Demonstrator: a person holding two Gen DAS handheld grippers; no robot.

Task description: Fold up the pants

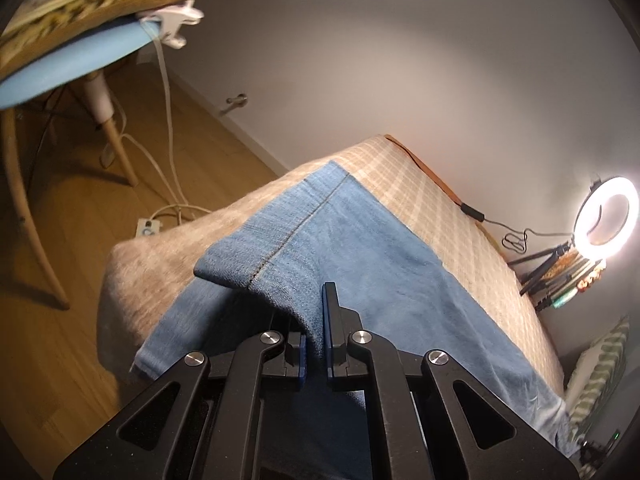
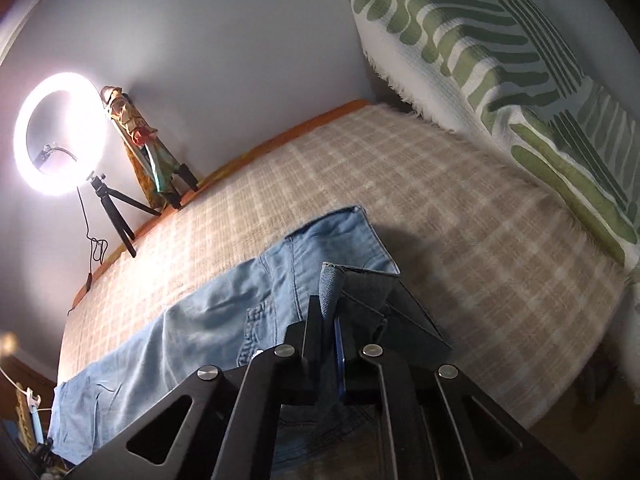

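I log: plain grey wall (image 1: 400, 60); lit ring light (image 2: 60, 136) on tripod at ten o'clock; checked beige bedspread (image 2: 440, 208); green-patterned pillow (image 2: 500, 60) at two o'clock; wooden floor (image 1: 60, 220); blue chair (image 1: 68, 60) at ten o'clock, left view.

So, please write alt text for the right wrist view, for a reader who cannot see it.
The right gripper is shut on a fold of the blue jeans, which lie on a checked beige bedspread. Behind are a lit ring light and a green-patterned pillow.
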